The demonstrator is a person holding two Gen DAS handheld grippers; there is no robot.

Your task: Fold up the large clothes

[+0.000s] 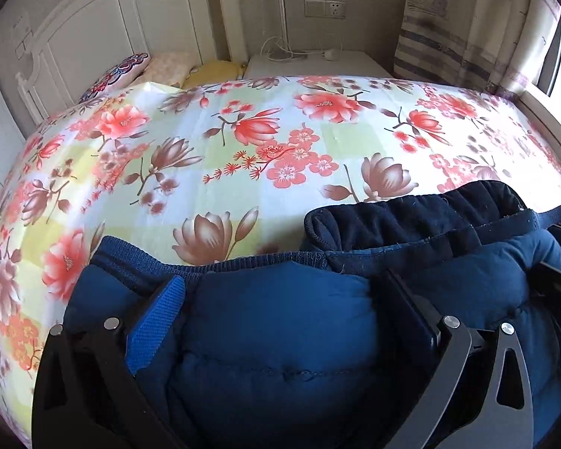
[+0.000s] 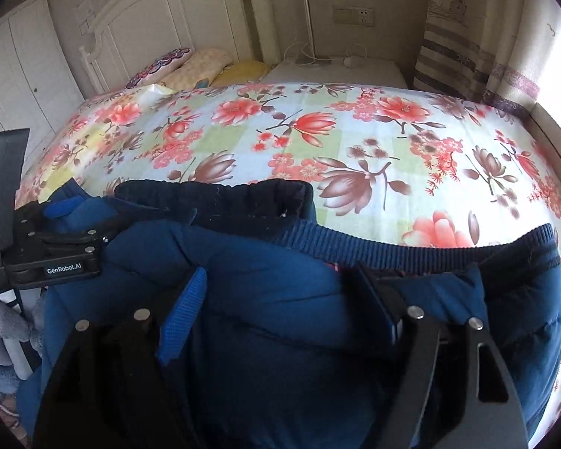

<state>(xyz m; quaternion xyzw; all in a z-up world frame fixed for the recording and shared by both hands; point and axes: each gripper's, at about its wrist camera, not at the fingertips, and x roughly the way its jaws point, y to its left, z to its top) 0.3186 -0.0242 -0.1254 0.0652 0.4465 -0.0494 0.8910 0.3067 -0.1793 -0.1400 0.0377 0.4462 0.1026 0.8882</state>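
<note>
A dark blue padded jacket with a ribbed hem and a black inner collar lies bunched at the near edge of the flowered bed. My left gripper has its fingers spread wide with a thick fold of jacket bulging between them. My right gripper stands the same way over the jacket, its blue pad against the cloth. The left gripper also shows in the right wrist view, at the jacket's left end.
The bed's flowered sheet stretches ahead. Pillows lie at the white headboard. A white nightstand with a cable, a striped curtain and a window ledge are at the back right. White wardrobe doors stand left.
</note>
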